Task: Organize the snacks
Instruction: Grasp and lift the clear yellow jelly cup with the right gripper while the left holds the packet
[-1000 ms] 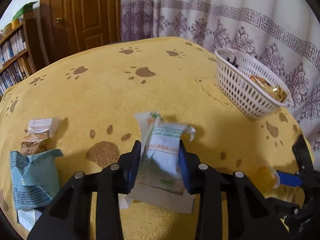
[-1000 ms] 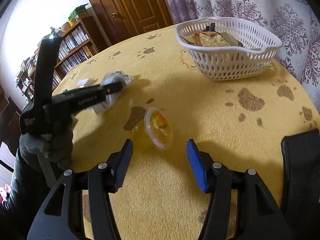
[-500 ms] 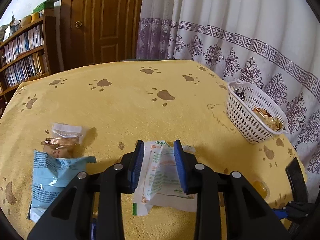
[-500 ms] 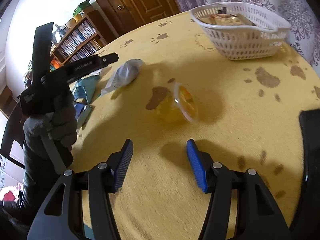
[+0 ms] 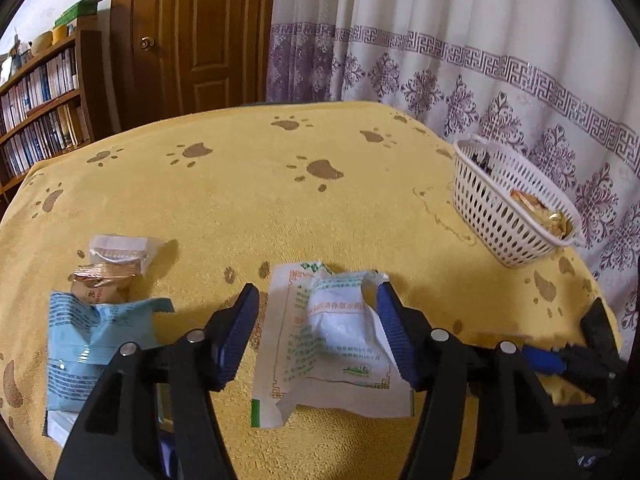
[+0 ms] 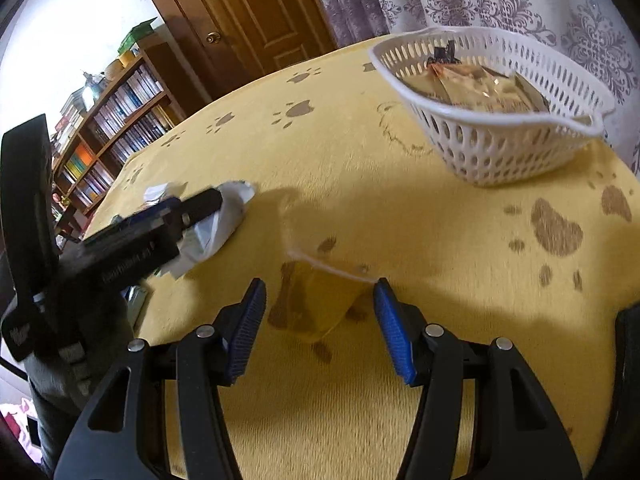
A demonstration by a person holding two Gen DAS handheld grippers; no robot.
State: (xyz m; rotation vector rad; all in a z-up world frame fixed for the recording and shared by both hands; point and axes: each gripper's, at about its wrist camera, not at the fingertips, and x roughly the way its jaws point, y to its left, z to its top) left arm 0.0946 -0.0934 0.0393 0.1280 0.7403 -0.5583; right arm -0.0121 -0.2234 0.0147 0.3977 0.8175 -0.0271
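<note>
White snack packet (image 5: 340, 332) lying flat on the yellow paw-print cloth (image 5: 248, 200), between the opening jaws of the left gripper (image 5: 316, 332), no longer pinched. Jelly cup (image 6: 320, 300) between the spread, untouching fingers of the right gripper (image 6: 320, 320); best squared up and closed gently before carrying to the white basket (image 6: 500, 156). Beyond: curtain (image 5: 460, 40), door, bookshelf.

Black left gripper (image 5: 318, 332), blue ribbed pads (image 5: 394, 336), silver screws, grey glove (image 6: 60, 344)
</note>
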